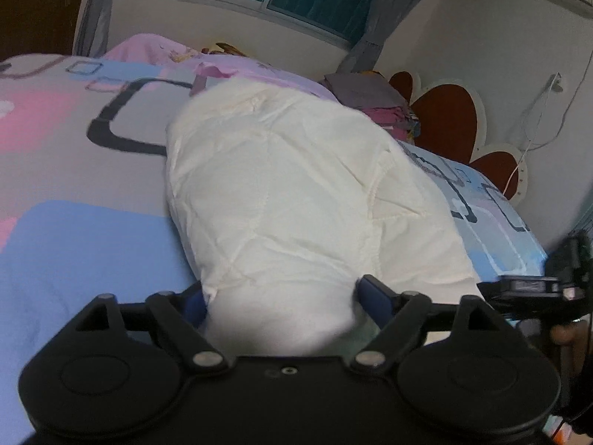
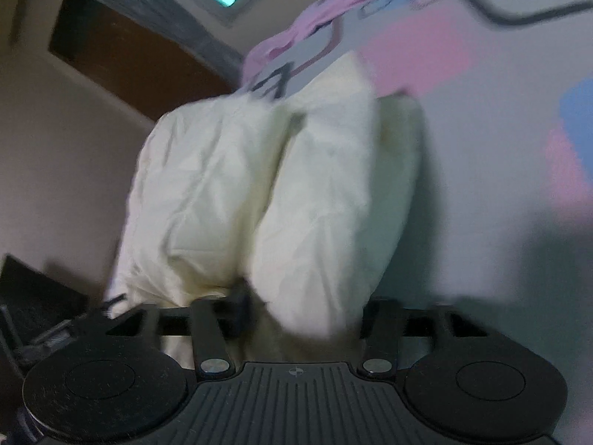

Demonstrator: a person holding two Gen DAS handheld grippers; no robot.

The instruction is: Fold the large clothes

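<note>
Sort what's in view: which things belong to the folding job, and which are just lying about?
Job:
- white padded garment
- left tongs, garment bunched between them
- right tongs, garment between them

Lying about:
- patterned bedsheet
- pink blanket
- stack of folded clothes
- headboard

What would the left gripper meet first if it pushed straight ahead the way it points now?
The white padded garment: it bulges between the left gripper's spread fingers already, so it lies first in line. Behind it is the patterned bedsheet.
</note>
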